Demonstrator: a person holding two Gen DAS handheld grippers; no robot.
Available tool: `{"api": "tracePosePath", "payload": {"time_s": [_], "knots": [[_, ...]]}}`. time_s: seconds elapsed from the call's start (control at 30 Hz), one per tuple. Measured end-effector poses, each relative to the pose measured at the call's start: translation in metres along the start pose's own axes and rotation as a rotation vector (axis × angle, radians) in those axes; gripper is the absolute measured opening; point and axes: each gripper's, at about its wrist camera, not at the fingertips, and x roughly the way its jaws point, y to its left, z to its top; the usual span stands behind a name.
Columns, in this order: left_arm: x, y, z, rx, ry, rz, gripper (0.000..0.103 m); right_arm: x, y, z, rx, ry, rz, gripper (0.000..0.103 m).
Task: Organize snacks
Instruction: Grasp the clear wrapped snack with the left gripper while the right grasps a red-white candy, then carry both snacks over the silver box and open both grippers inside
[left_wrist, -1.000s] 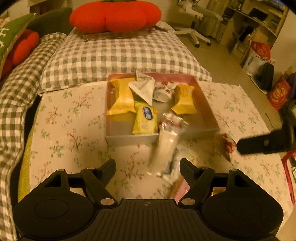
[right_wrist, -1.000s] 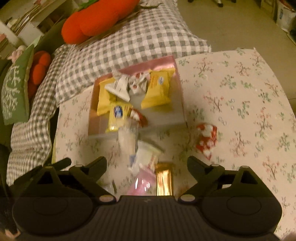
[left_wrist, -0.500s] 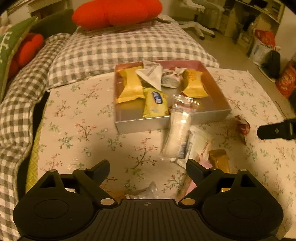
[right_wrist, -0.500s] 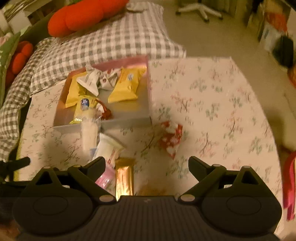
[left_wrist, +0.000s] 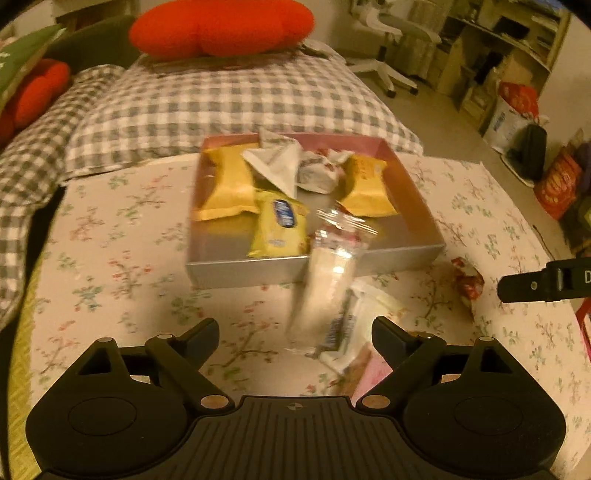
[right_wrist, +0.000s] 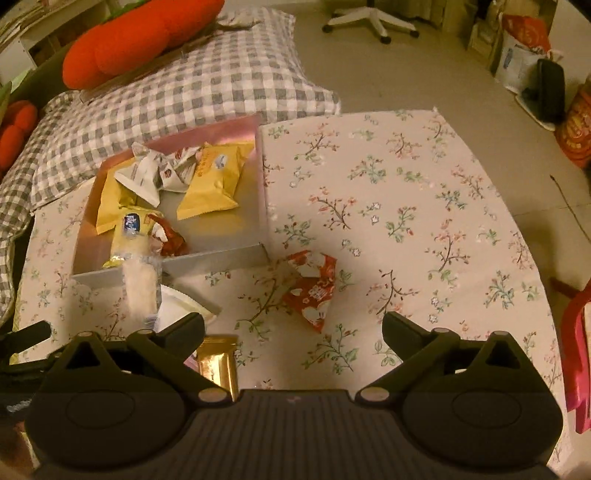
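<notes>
A shallow pink-and-silver box (left_wrist: 314, 264) (right_wrist: 218, 256) on the floral cloth holds several yellow and white snack packs. A clear long pack (left_wrist: 328, 280) (right_wrist: 140, 284) leans over the box's front wall. A white pack (left_wrist: 364, 314) lies beside it, with a pink pack (left_wrist: 373, 373) and a gold bar (right_wrist: 218, 365) nearer me. A red triangular pack (right_wrist: 314, 288) (left_wrist: 467, 282) lies right of the box. My left gripper (left_wrist: 293, 332) is open and empty just short of the clear pack. My right gripper (right_wrist: 293, 328) is open and empty, just short of the red pack.
A grey checked cushion (left_wrist: 229, 103) with an orange plush pumpkin (left_wrist: 221, 27) lies behind the box. An office chair (right_wrist: 369, 18), bags and shelves stand on the floor at the far right. The cloth's edge (right_wrist: 532, 240) drops off to the right.
My left gripper has moved forward toward the box and the clear pack. My right gripper has swung right, so the red pack is now centred ahead of it. Both stay open.
</notes>
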Motion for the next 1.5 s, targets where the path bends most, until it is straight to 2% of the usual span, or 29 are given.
{"api": "tracePosePath", "payload": {"time_s": [0.1, 0.2, 0.33, 0.43, 0.5, 0.57, 0.6, 0.63, 0.67, 0.7, 0.73, 0.77, 0.9, 1.07, 1.5], "knots": [[0.019, -0.008, 0.003, -0.006, 0.022, -0.013, 0.091, 0.01, -0.005, 0.004, 0.005, 0.005, 0.03, 0.103], [0.038, -0.014, 0.005, -0.011, 0.047, -0.024, 0.091, 0.025, -0.017, 0.008, 0.056, 0.02, 0.013, 0.1], [0.054, -0.019, 0.009, -0.009, 0.042, -0.052, 0.091, 0.03, -0.032, 0.012, 0.14, 0.02, 0.094, 0.099], [0.066, -0.02, 0.01, 0.002, 0.056, -0.059, 0.091, 0.037, -0.034, 0.013, 0.153, 0.017, 0.057, 0.099], [0.071, -0.018, 0.011, -0.005, 0.045, -0.06, 0.09, 0.047, -0.035, 0.013, 0.164, 0.037, 0.069, 0.092], [0.071, -0.017, 0.011, 0.005, 0.004, -0.014, 0.087, 0.057, -0.038, 0.013, 0.189, 0.057, 0.088, 0.082], [0.072, -0.018, 0.01, 0.029, -0.018, 0.019, 0.082, 0.062, -0.039, 0.014, 0.201, 0.065, 0.097, 0.075], [0.072, -0.019, 0.009, 0.05, -0.027, 0.032, 0.072, 0.065, -0.04, 0.013, 0.207, 0.069, 0.104, 0.07], [0.073, -0.018, 0.007, 0.064, -0.031, 0.036, 0.055, 0.069, -0.04, 0.014, 0.206, 0.069, 0.104, 0.061], [0.074, -0.016, 0.006, 0.06, -0.028, 0.035, 0.047, 0.07, -0.04, 0.014, 0.204, 0.064, 0.102, 0.057], [0.076, -0.012, 0.005, 0.043, -0.016, 0.032, 0.034, 0.072, -0.04, 0.014, 0.203, 0.055, 0.099, 0.055], [0.078, -0.009, 0.004, 0.029, -0.005, 0.037, 0.031, 0.073, -0.039, 0.014, 0.2, 0.046, 0.099, 0.052], [0.079, -0.003, 0.0, 0.035, -0.01, 0.041, 0.028, 0.083, -0.035, 0.012, 0.186, 0.074, 0.074, 0.04], [0.072, 0.001, 0.001, 0.025, -0.025, 0.026, 0.021, 0.078, -0.03, 0.011, 0.165, 0.043, 0.082, 0.035], [0.037, 0.032, 0.0, -0.019, -0.064, 0.058, 0.018, 0.063, -0.019, 0.01, 0.144, 0.061, 0.093, 0.023]]}}
